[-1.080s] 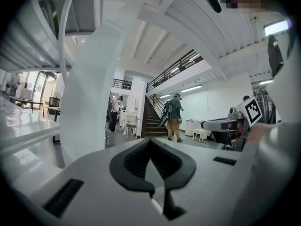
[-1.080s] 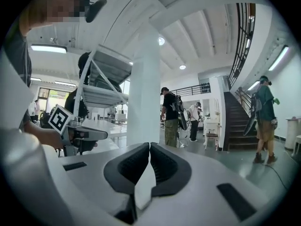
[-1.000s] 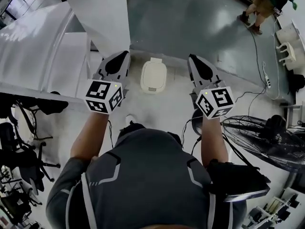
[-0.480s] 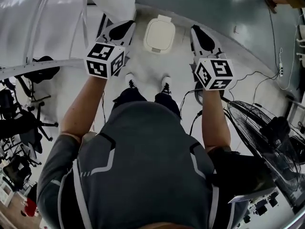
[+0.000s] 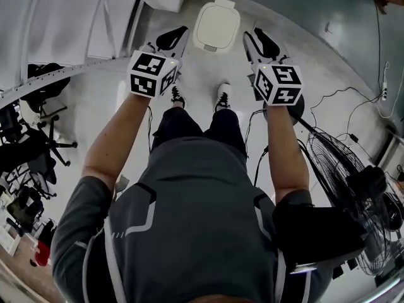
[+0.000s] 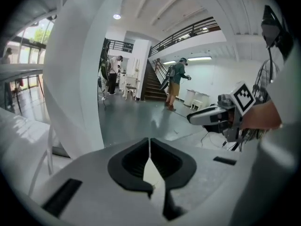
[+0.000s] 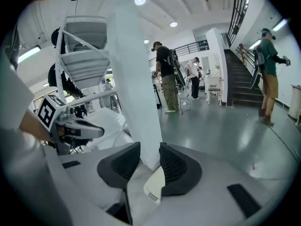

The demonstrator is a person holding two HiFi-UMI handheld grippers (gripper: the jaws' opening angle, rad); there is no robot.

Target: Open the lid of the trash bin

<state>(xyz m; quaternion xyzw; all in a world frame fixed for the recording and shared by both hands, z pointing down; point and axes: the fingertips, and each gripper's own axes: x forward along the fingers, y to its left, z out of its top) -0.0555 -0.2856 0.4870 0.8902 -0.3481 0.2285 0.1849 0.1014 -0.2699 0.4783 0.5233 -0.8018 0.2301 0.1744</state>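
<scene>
Looking down, head view: I see the cream, rounded plastic trash bin [image 5: 216,27] with its lid down on the pale floor [image 5: 202,74], just ahead of the person's shoes [image 5: 222,95].
Grippers, head view: my left gripper [image 5: 177,36] is just left of the bin and my right gripper [image 5: 250,41] just right of it.
Left gripper view: jaws pressed together on nothing; a cream sliver of the bin [image 6: 151,171] shows below them.
Right gripper view: jaws opening, nothing between them; the bin's edge [image 7: 156,182] lies beyond the gap.
</scene>
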